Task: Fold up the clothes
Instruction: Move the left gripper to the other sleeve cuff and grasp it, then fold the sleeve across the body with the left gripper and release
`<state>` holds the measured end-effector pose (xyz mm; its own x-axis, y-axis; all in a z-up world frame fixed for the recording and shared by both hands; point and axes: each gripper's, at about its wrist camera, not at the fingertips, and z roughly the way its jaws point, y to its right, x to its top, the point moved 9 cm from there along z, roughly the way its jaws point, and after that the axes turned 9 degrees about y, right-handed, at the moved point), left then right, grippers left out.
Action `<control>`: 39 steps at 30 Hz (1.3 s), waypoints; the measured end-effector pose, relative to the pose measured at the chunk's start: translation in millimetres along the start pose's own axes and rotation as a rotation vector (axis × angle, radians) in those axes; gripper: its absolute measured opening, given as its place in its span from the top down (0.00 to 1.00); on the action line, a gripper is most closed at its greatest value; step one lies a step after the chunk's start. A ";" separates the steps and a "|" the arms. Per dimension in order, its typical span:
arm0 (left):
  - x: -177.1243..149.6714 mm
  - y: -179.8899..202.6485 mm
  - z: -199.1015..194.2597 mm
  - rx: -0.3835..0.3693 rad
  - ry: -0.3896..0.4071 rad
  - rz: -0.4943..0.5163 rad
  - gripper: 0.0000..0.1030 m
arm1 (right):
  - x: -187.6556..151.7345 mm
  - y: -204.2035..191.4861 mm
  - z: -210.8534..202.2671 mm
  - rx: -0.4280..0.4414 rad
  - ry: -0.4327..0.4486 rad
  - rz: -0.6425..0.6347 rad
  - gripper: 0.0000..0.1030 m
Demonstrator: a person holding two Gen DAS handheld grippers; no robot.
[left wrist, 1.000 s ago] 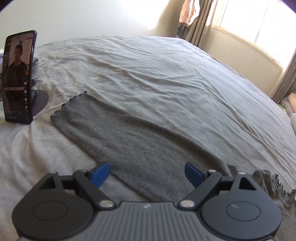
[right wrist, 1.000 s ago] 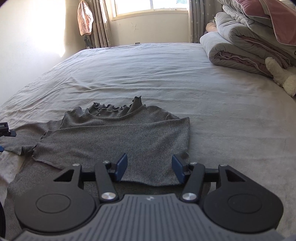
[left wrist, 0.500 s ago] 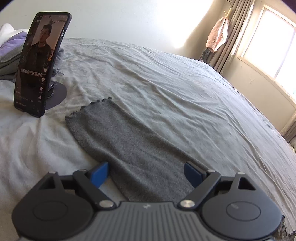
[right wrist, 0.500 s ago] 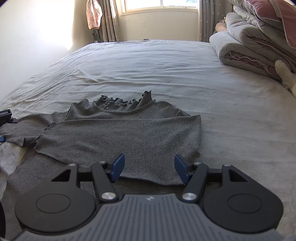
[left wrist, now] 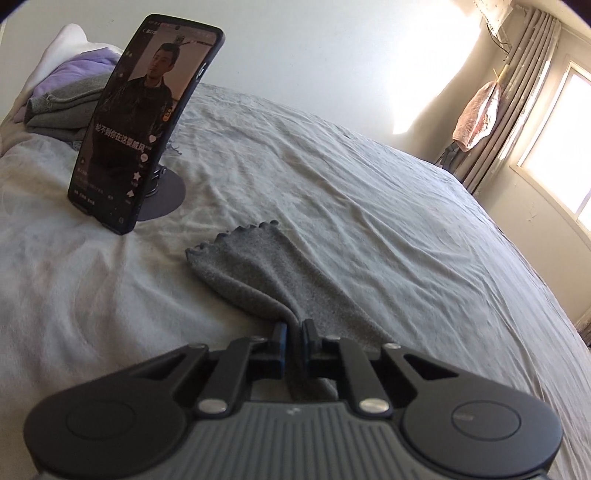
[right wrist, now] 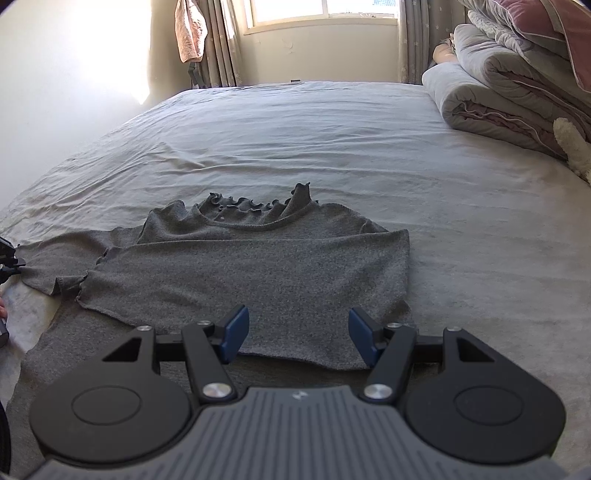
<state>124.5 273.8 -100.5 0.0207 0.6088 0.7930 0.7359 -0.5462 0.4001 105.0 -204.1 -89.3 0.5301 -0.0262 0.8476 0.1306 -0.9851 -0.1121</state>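
Pinching the grey sweater's sleeve [left wrist: 258,273], your left gripper [left wrist: 293,338] is closed on the fabric; your right gripper [right wrist: 295,334] hovers wide open, empty, over the sweater [right wrist: 258,273] hem.

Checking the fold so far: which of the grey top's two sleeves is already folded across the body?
The right sleeve lies flat across the grey top. The left sleeve still stretches out over the bed sheet, pinched in the left gripper.

phone [left wrist: 144,122] upright on round stand [left wrist: 166,192]; rolled quilts [right wrist: 509,92] by window [right wrist: 321,11]; pink towel [left wrist: 476,118] on curtain.
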 end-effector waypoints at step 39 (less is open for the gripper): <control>-135.8 179.7 -149.7 -0.952 -0.261 0.484 0.94 | 6.9 -14.5 2.4 0.088 0.018 0.089 0.38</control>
<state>152.6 6.8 -67.5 0.3913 0.2524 0.8850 -0.2095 -0.9120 0.3527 108.8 -189.5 -83.1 0.5279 -0.1163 0.8413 0.1573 -0.9601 -0.2314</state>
